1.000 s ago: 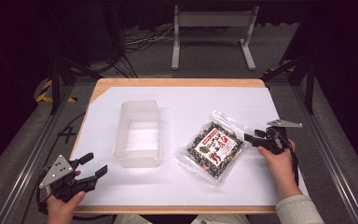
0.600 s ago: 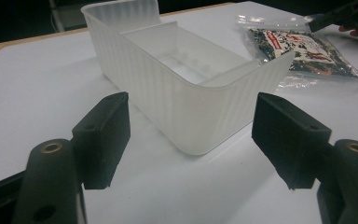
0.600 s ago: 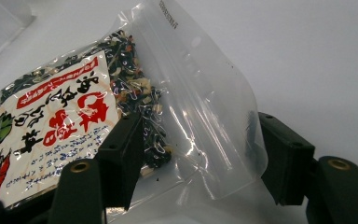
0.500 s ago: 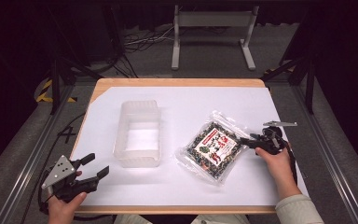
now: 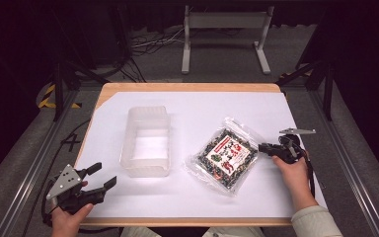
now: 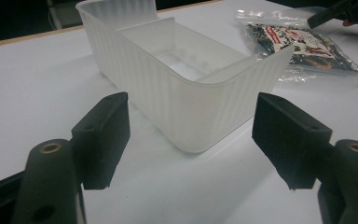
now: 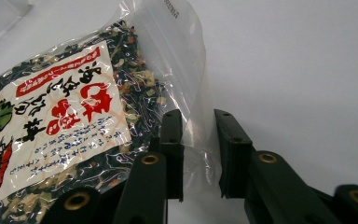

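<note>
Crinkling clear packet (image 7: 74, 116) between black jaws

We see right gripper (image 5: 265, 147) moved in from table's right toward packet (image 5: 224, 157), now at its clear right edge. In right gripper view, its jaws stand narrowly apart with that plastic edge between them. Right hand (image 5: 290, 170) followed, shifted slightly leftward. We note packet looks unmoved so far.
</note>
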`<action>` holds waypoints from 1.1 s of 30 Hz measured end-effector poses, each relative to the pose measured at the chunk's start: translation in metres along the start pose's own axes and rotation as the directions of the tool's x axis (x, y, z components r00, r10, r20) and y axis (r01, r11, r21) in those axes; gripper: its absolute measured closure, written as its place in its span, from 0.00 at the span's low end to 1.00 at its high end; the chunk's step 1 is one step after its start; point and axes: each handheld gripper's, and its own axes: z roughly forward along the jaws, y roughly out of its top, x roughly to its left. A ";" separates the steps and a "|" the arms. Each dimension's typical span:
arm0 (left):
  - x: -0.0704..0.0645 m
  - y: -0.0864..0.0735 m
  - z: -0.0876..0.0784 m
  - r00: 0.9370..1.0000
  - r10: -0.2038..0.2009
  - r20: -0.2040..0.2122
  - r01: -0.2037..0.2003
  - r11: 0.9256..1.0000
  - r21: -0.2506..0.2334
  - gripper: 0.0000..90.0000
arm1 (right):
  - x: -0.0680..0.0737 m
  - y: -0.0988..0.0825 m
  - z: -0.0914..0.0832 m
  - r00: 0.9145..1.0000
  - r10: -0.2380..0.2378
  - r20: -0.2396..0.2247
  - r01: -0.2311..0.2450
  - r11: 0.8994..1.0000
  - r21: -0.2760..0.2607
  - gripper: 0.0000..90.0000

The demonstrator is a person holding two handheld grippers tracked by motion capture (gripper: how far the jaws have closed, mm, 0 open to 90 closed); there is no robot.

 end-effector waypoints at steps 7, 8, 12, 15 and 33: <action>-0.001 0.003 -0.001 0.998 -0.049 0.035 0.050 0.998 -0.026 0.31 | 0.001 0.001 -0.003 1.000 -0.022 0.003 0.022 1.000 -0.015 0.98; -0.001 0.003 -0.001 0.998 -0.053 0.037 0.054 0.998 -0.030 0.30 | 0.001 0.001 -0.003 1.000 -0.022 0.002 0.022 1.000 -0.017 0.99; -0.003 0.005 0.002 0.999 -0.045 0.021 0.045 0.999 -0.024 0.27 | 0.003 0.003 -0.007 1.000 -0.027 0.007 0.027 0.999 -0.038 1.00; -0.005 0.007 0.002 0.997 -0.067 0.034 0.067 0.998 -0.018 0.26 | 0.004 0.006 -0.012 0.999 -0.034 0.006 0.034 0.998 -0.056 1.00; -0.005 0.007 0.001 0.999 -0.052 -0.006 0.052 0.999 -0.007 0.23 | 0.017 0.024 -0.054 0.996 -0.091 -0.021 0.085 0.978 -0.191 1.00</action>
